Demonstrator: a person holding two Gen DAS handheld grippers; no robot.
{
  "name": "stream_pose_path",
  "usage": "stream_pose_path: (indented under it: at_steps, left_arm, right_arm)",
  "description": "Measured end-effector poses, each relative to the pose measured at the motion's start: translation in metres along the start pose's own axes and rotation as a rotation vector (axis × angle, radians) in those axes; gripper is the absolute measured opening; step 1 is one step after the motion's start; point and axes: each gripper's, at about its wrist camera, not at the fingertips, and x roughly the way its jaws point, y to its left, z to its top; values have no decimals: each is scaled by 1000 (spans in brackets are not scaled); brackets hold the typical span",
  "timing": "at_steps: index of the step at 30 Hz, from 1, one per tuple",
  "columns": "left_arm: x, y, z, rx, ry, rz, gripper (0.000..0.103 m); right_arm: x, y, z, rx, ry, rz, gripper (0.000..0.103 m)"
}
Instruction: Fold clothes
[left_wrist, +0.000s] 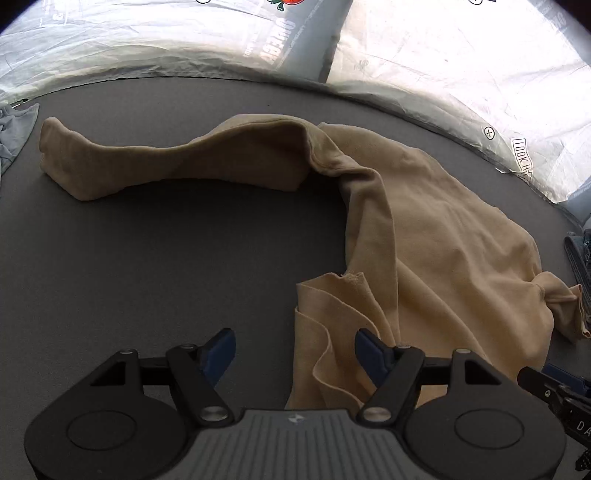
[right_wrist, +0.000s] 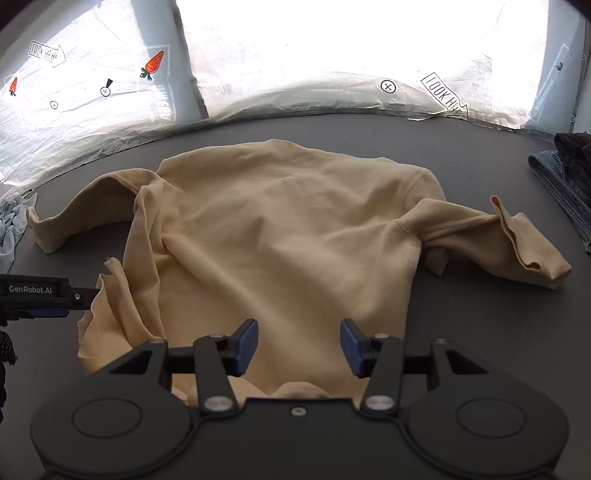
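Note:
A beige long-sleeved sweatshirt lies crumpled on the dark grey tabletop. One sleeve stretches out to the left, and the other sleeve lies bunched at the right. My left gripper hovers open over the shirt's rumpled left hem, with one blue pad over bare table and the other over cloth. My right gripper stands open above the lower middle of the shirt's body, and nothing is pinched between its pads. The left tool's black housing shows beside the hem.
Clear plastic-wrapped white bundles line the far edge of the table. A pale blue cloth lies at the left edge. A stack of denim and dark clothes sits at the right edge.

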Motion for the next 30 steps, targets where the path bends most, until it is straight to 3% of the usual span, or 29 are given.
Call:
stream_pose_path:
  at_steps: [3,6,11,14,18,30]
  left_arm:
    - [9,-6,-5,25,28,28,72]
    - [11,0,-9,10,42,36,63]
    - [1,10,-23,-10,38,19,18]
    - [-10,14,-37,13,27,33,10]
    - [-23,26,-59,-4,37,37,3]
    - [-55,47,-126,-4,116,19,0]
  right_arm:
    - [-1,-2,-4,45,37,-18,50]
    - [0,-11,-13,148,94,-4,52]
    - [2,-20,-36,286,182,31,50]
    - [4,-26,-51,367,217,40,38]
    - [-6,-33,-69,449,198,25,20]
    - [-42,-46,-124,606,176,2,8]
